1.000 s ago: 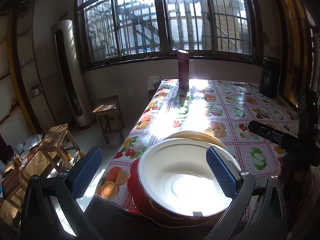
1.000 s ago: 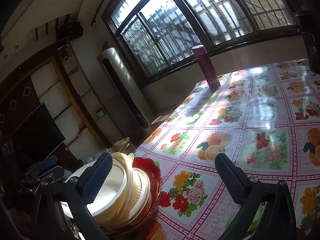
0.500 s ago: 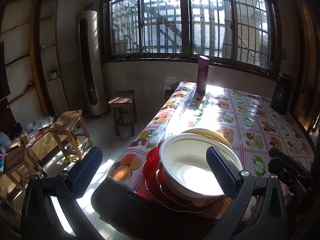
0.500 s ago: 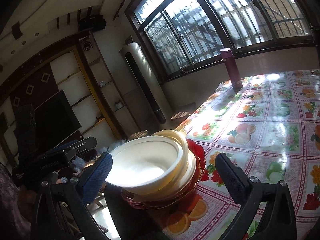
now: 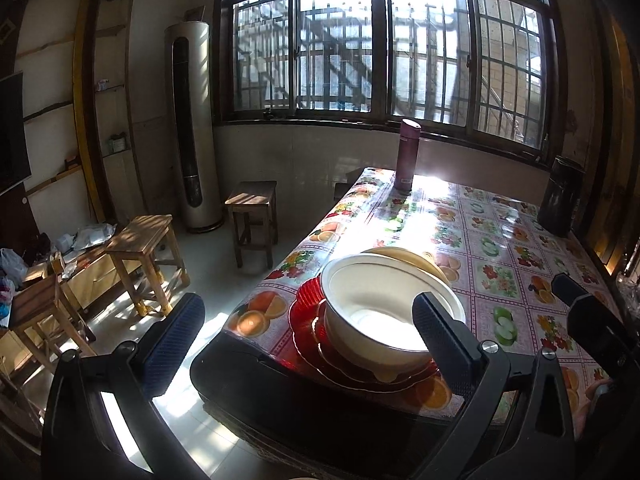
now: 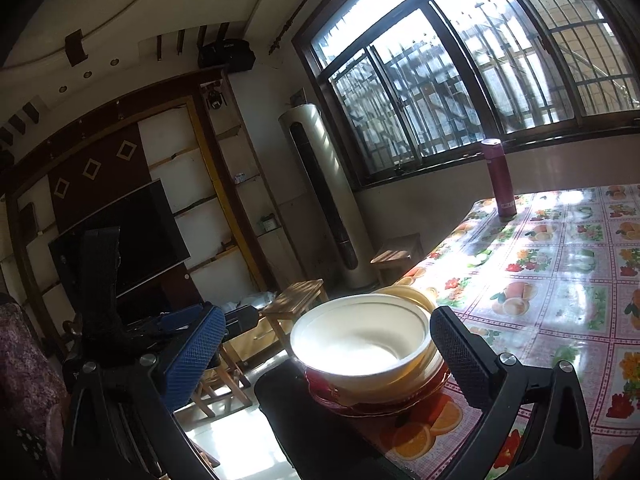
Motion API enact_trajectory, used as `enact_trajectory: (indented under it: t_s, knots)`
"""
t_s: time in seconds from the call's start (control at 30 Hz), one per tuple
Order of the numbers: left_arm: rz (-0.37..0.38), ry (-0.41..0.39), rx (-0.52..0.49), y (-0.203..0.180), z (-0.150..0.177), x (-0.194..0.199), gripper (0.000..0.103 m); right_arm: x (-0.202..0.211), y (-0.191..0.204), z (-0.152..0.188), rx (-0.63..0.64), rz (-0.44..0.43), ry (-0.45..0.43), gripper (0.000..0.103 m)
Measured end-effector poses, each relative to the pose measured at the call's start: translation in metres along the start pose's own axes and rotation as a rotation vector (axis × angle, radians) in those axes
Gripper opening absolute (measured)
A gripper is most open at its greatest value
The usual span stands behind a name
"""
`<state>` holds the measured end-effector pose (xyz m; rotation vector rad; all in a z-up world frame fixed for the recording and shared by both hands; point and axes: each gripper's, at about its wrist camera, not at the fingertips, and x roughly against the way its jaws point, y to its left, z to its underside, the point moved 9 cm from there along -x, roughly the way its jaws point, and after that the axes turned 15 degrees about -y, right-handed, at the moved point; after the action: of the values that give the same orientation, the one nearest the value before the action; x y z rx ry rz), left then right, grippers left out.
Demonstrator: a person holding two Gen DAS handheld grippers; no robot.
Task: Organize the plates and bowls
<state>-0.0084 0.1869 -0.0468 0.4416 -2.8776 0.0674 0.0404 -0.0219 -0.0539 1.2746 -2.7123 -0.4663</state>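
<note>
A white bowl tops a stack of cream bowls and red plates at the near corner of the table. The same white bowl and red plates show in the right wrist view. My left gripper is open and held back from the stack, nothing between its fingers. My right gripper is open too, withdrawn from the bowl, its right finger beside the stack. The other gripper's dark body shows at the right edge of the left wrist view.
A maroon flask stands at the table's far left corner, a dark canister at the far right. Wooden stools and a tall white floor unit stand on the floor to the left. A television hangs on the wall.
Both grippers have drawn back and up from the stack, which now looks smaller and farther. The bowls and plates stay stacked on the table corner.
</note>
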Motion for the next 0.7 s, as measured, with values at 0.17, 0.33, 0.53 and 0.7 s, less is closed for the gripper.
enact_trajectory:
  t_s: [0.17, 0.33, 0.53, 0.7]
  knots:
    - [0.015, -0.001, 0.004, -0.01, -0.001, 0.007, 0.103, 0.009, 0.003, -0.002, 0.018, 0.008, -0.006, 0.103]
    - [0.019, 0.01, -0.012, -0.02, 0.001, 0.008, 0.103, 0.019, -0.005, -0.005, 0.017, 0.024, -0.019, 0.103]
    - [0.006, 0.03, -0.025, -0.025, 0.006, 0.005, 0.103, 0.024, -0.015, -0.007, 0.008, 0.035, -0.023, 0.103]
    - [0.006, 0.049, -0.038, -0.03, 0.009, -0.001, 0.103, 0.026, -0.021, -0.006, 0.007, 0.043, -0.021, 0.103]
